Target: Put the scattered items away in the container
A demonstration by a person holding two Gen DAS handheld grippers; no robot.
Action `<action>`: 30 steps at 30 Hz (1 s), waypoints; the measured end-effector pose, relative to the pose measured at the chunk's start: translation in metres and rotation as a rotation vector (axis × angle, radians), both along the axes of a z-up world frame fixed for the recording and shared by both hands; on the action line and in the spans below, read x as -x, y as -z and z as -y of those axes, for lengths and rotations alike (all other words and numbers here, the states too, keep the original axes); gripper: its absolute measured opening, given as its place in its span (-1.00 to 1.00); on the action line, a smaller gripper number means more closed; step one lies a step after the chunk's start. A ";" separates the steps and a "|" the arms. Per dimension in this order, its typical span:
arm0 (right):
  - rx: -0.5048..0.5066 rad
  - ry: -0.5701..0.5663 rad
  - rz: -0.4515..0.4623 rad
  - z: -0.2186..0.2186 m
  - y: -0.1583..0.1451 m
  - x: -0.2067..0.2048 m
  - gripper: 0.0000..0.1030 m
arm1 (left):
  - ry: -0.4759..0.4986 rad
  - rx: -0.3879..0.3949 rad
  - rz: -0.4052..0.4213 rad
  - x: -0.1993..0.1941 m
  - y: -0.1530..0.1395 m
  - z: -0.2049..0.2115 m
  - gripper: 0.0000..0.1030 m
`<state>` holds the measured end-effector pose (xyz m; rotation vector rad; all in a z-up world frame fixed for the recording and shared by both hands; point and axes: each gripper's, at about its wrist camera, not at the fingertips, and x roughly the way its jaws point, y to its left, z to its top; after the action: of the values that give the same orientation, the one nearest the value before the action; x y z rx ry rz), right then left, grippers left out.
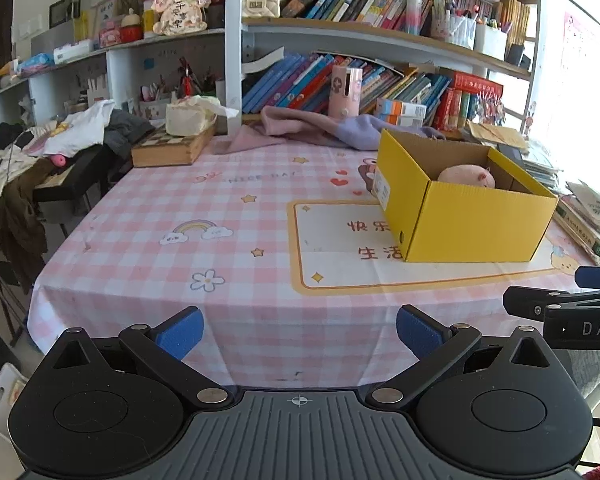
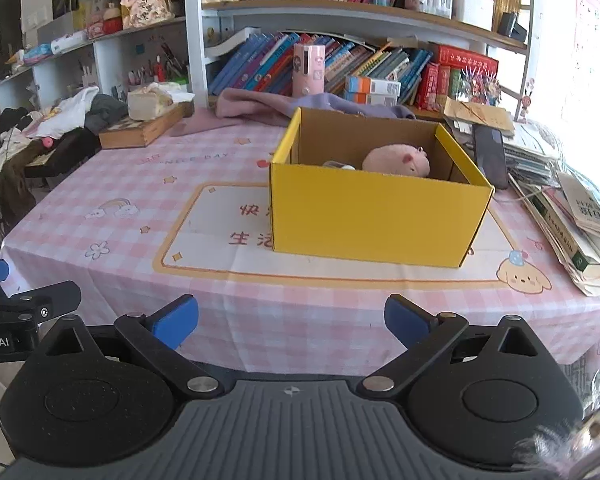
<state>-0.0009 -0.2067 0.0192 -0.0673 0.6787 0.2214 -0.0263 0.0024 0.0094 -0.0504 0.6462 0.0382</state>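
Pink plush toy, which neither the left tongs nor the right tongs hold (both gape empty above the counter edge), lies inside the yellow box, looking soft, light, best pinched across its body.

yellow cardboard box | open-topped, upright on table | pink plush pig inside | small white item beside pig
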 end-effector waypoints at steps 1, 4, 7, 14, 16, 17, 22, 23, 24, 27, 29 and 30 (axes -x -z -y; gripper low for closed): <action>0.001 0.002 -0.005 0.000 0.001 0.000 0.96 | 0.003 0.000 -0.003 0.000 0.000 0.000 1.00; 0.002 0.008 -0.015 0.001 0.002 0.001 0.96 | 0.012 -0.002 -0.013 -0.001 0.002 0.002 1.00; 0.002 0.012 -0.020 0.002 0.003 0.001 0.96 | 0.019 0.000 -0.023 -0.002 0.003 0.003 1.00; 0.002 0.013 -0.021 0.003 0.004 0.002 0.97 | 0.021 -0.002 -0.032 -0.003 0.004 0.004 1.00; 0.003 0.012 -0.022 0.002 0.004 0.001 0.97 | 0.020 -0.001 -0.032 -0.003 0.004 0.003 1.00; 0.003 0.011 -0.022 0.002 0.004 0.001 0.98 | 0.021 -0.001 -0.032 -0.003 0.004 0.004 1.00; 0.004 0.010 -0.023 0.001 0.004 0.001 1.00 | 0.020 -0.001 -0.041 -0.004 0.005 0.003 1.00; 0.005 0.009 -0.024 0.000 0.004 0.001 1.00 | 0.019 -0.001 -0.042 -0.005 0.006 0.003 1.00; 0.006 0.008 -0.025 0.000 0.004 0.001 1.00 | 0.019 0.000 -0.043 -0.005 0.006 0.002 1.00; 0.008 0.006 -0.027 -0.002 0.005 0.000 1.00 | 0.022 -0.001 -0.047 -0.005 0.007 0.001 1.00; 0.009 0.007 -0.027 -0.002 0.005 0.000 1.00 | 0.025 -0.002 -0.049 -0.006 0.007 0.001 1.00; 0.011 0.007 -0.027 -0.002 0.005 0.000 1.00 | 0.026 0.000 -0.049 -0.006 0.007 0.001 1.00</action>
<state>-0.0012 -0.2044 0.0146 -0.0723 0.7067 0.2127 -0.0202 0.0013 0.0022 -0.0412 0.6958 0.0141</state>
